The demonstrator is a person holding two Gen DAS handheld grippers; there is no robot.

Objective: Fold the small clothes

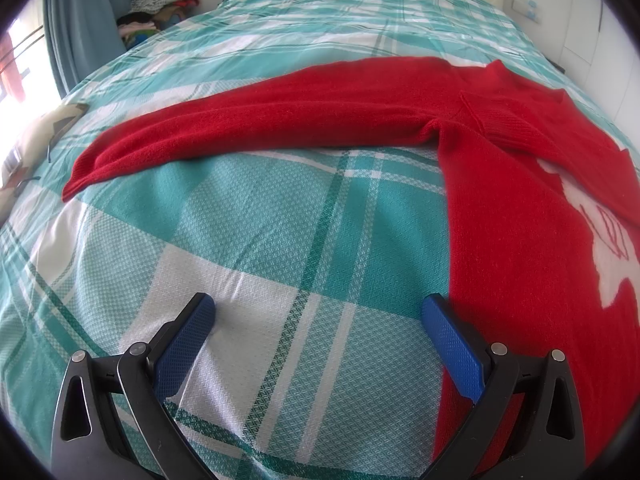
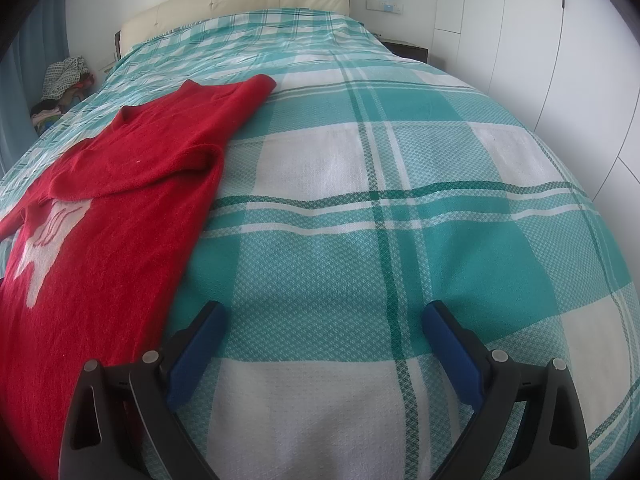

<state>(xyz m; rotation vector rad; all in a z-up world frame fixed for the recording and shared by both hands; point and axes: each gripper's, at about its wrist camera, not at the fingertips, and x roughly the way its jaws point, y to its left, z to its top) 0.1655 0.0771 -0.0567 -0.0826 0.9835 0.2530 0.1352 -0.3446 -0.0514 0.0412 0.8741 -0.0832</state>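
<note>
A small red knit sweater with a white motif lies flat on the teal plaid bedspread. Its left sleeve stretches out to the left; the other sleeve is folded across the chest. My left gripper is open and empty, low over the bedspread beside the sweater's left edge. In the right wrist view the sweater lies at the left, its folded sleeve on top. My right gripper is open and empty over bare bedspread to the sweater's right.
A pile of clothes sits beyond the bed's far left corner, next to a blue curtain. A cream headboard stands at the far end. White wardrobe doors line the right side. A patterned cushion lies at the bed's left edge.
</note>
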